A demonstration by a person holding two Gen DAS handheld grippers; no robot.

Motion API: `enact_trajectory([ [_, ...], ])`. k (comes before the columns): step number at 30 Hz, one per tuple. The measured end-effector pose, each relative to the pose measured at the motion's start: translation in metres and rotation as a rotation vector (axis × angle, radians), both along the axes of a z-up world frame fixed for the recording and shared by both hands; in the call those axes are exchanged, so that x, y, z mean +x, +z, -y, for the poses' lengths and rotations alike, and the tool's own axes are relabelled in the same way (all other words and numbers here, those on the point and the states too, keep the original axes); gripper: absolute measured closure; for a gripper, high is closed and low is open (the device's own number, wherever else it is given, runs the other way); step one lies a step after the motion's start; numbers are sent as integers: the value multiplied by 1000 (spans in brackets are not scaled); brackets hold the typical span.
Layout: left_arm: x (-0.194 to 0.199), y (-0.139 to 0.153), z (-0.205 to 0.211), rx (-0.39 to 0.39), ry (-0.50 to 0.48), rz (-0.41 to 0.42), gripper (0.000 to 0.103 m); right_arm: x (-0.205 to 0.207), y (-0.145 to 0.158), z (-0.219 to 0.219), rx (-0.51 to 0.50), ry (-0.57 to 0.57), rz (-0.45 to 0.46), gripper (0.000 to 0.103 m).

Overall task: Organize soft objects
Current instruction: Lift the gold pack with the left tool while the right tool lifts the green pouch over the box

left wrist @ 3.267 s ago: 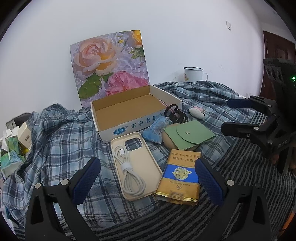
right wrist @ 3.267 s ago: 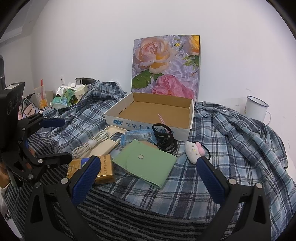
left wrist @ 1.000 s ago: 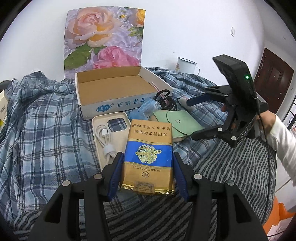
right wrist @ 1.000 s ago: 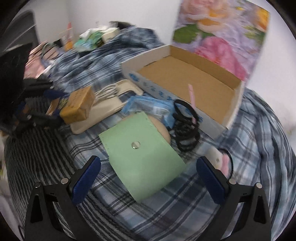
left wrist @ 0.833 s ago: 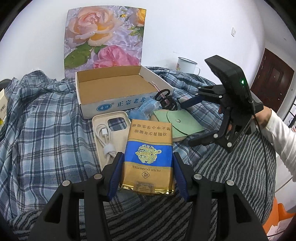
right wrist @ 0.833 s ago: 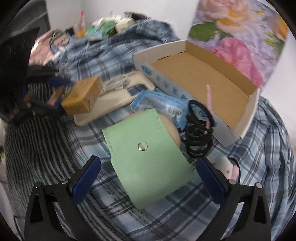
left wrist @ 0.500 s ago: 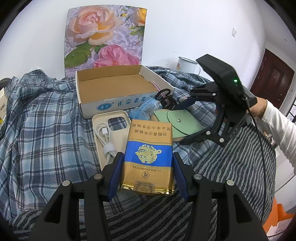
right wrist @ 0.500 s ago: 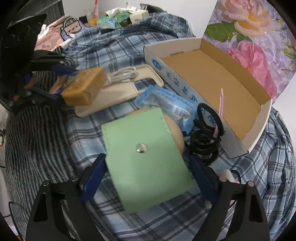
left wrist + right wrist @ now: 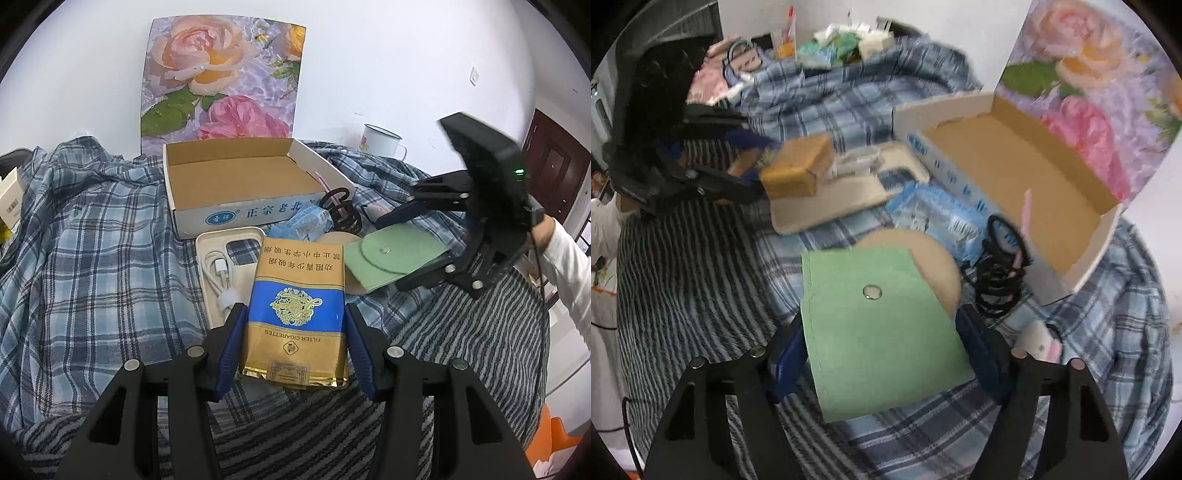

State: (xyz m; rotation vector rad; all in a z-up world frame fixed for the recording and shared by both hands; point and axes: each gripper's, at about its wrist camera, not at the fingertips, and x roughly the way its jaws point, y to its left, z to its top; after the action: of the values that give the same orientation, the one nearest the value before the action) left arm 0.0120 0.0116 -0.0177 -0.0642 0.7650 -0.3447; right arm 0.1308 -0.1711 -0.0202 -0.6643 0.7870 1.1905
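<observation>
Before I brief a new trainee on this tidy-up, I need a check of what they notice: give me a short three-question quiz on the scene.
1. True or false: the cardboard box already holds the green pouch.
2. What does the left gripper hold?
A. the white cable
B. the gold and blue packet
C. the black hair ties
3. Fill in: the right gripper is closing its jaws around the green ____.

Key:
1. False; the box looks empty, and the pouch is between the right gripper's jaws, outside the box.
2. B
3. pouch
</observation>
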Motion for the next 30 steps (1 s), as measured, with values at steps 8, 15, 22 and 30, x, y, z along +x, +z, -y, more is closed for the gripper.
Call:
enact_trajectory([
  [8,-2,4,-3,0,20,18,49,-30,24,13,157,-78,104,35],
  [15,-4,14,-6,12,56,51,49,-43,40,28,279,-182,205,35],
  [22,-6,37,-8,6,89,76,49,-42,74,46,410,-271,251,35],
  [30,4,99,-13,6,139,183,49,-34,120,40,475,-327,305,35],
])
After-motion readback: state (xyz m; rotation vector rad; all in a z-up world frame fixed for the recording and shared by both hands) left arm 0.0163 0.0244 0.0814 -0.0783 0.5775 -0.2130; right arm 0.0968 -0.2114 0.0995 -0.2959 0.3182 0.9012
